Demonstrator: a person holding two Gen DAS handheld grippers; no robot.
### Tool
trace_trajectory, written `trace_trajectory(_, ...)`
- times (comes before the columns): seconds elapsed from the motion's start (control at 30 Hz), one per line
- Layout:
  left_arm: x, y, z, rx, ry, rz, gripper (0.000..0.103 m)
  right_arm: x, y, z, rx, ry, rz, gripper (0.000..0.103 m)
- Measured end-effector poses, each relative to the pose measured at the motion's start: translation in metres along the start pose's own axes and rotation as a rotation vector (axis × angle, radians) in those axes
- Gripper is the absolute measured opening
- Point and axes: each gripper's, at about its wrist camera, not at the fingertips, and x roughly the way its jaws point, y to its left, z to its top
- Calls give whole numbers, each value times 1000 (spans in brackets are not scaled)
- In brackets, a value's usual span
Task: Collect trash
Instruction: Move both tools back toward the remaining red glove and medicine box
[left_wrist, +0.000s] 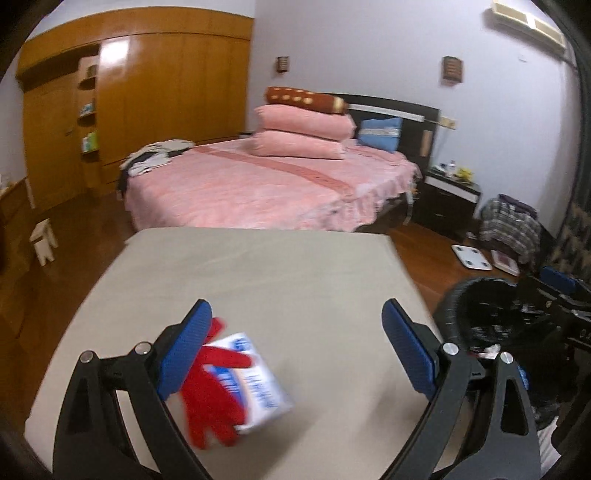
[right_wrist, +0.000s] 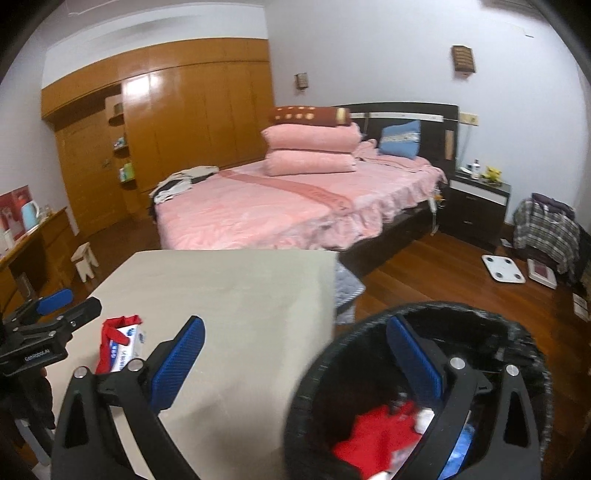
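Note:
A white and blue packet wrapped in red plastic (left_wrist: 236, 384) lies on the beige table (left_wrist: 277, 277), close beside the left finger of my left gripper (left_wrist: 301, 332), which is open with nothing between its pads. The right wrist view shows the same packet (right_wrist: 122, 343) resting on the table (right_wrist: 240, 295), just right of the left gripper (right_wrist: 70, 306). My right gripper (right_wrist: 295, 350) is open and empty, with its right finger over the black trash bin (right_wrist: 517, 332). Red and white trash (right_wrist: 380, 432) lies inside the bin. The bin (left_wrist: 480, 314) stands off the table's right edge.
A pink bed (right_wrist: 277, 206) with stacked pillows stands beyond the table. A wooden wardrobe (right_wrist: 192, 122) lines the far wall, and a dark nightstand (right_wrist: 476, 203) sits beside the bed. A white scale (right_wrist: 503, 268), a clothes pile (right_wrist: 546, 225) and a small stool (right_wrist: 85, 262) are on the wooden floor.

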Motion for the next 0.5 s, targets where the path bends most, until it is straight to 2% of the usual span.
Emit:
trace_trajectory(0.13, 4, 33, -8, -27, 13, 68, 91, 19, 29, -2, -18, 10, 34, 97)
trace_trajectory(0.37, 19, 79, -26, -76, 64, 132, 90, 48, 66, -9, -50, 34, 62, 97)
trace_trajectory(0.5, 31, 94, -36, -103, 103, 135, 82, 61, 82, -16, -71, 55, 73, 97)
